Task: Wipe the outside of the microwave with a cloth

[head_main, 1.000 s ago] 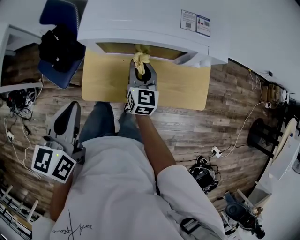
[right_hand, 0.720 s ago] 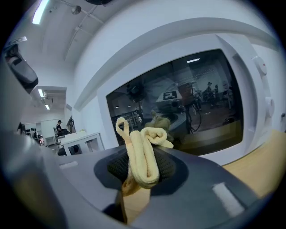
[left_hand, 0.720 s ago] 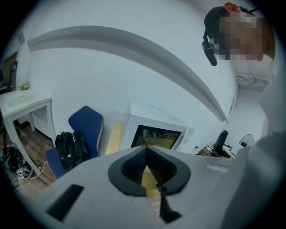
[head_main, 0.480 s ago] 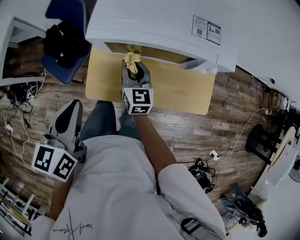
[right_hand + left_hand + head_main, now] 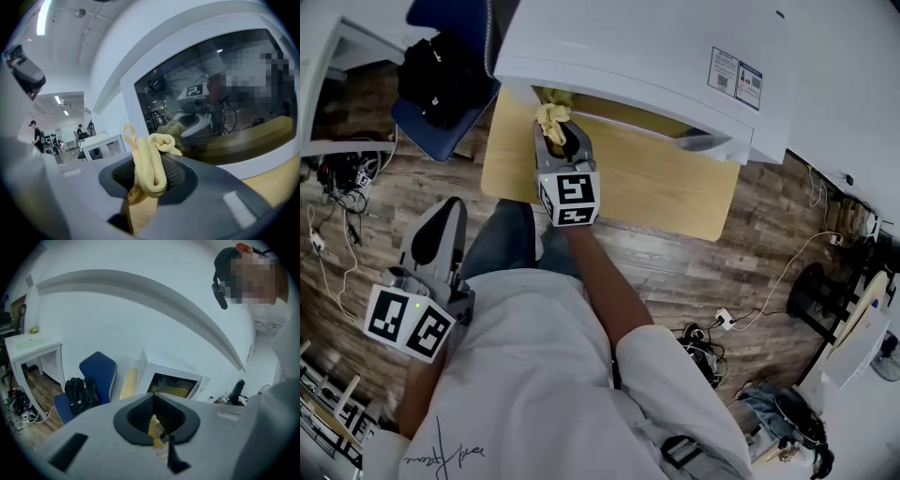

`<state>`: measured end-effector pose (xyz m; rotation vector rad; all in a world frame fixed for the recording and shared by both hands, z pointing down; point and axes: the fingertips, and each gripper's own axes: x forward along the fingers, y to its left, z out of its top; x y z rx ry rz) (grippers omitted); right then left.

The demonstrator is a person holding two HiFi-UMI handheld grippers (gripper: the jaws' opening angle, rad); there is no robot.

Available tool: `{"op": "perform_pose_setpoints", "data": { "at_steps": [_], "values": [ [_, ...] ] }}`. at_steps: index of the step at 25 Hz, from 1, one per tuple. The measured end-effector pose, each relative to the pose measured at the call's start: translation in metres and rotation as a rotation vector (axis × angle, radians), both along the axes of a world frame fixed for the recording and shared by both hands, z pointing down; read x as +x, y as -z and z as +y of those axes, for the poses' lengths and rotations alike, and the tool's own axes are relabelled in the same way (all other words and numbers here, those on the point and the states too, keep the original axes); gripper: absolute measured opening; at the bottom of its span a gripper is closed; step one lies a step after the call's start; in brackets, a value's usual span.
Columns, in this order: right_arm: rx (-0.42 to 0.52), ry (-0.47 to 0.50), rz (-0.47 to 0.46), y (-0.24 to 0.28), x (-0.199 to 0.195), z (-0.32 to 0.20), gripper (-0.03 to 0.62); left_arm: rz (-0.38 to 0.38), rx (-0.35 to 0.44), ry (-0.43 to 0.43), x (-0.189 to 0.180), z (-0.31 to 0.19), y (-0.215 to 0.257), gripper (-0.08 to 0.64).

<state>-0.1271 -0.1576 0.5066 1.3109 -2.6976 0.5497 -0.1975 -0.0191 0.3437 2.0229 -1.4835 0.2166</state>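
Clamped yellow cloth (image 5: pixel 149 161) in the right tool (image 5: pixel 555 131), right at the dark door glass of the microwave (image 5: pixel 656 56). Showed the tool mirrored in that glass only in the right gripper view; from the head view, just the white top. Hung the left tool (image 5: pixel 434 220) low, jaws together, empty. Wooden bench (image 5: pixel 666 192) beneath, plank floor (image 5: pixel 694 272), blue chair (image 5: pixel 427 127) nearby.

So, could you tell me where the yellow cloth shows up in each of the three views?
Head view: yellow cloth upper centre-left, in the right hand-held gripper, at the microwave door.
Left gripper view: yellow cloth not discernible; the microwave sits centre.
Right gripper view: yellow cloth lower centre, clamped between the jaws.
Shared landmark: the white microwave.
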Motion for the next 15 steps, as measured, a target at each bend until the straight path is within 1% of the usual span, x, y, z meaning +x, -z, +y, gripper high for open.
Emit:
{"op": "perform_pose_setpoints", "data": {
  "at_steps": [3,7,9,12,15],
  "values": [
    [0.002,0.033,0.0,0.001,-0.016,0.001,0.11,0.0,-0.002,0.013,-0.006,0.001,-0.001,-0.005],
    [-0.006,0.013,-0.007,0.001,-0.022,0.0,0.11,0.003,-0.006,0.026,-0.015,0.001,-0.002,-0.005],
    [-0.017,0.021,-0.013,-0.001,-0.028,0.0,0.11,0.005,-0.009,0.027,-0.017,0.0,-0.003,-0.005],
    [-0.029,0.089,-0.023,-0.001,-0.05,0.006,0.11,0.011,-0.012,0.022,-0.016,-0.002,-0.004,-0.005],
    [-0.024,0.127,-0.045,0.007,-0.065,0.007,0.111,0.013,-0.002,0.021,-0.015,-0.003,0.0,-0.005]
  ]
}}
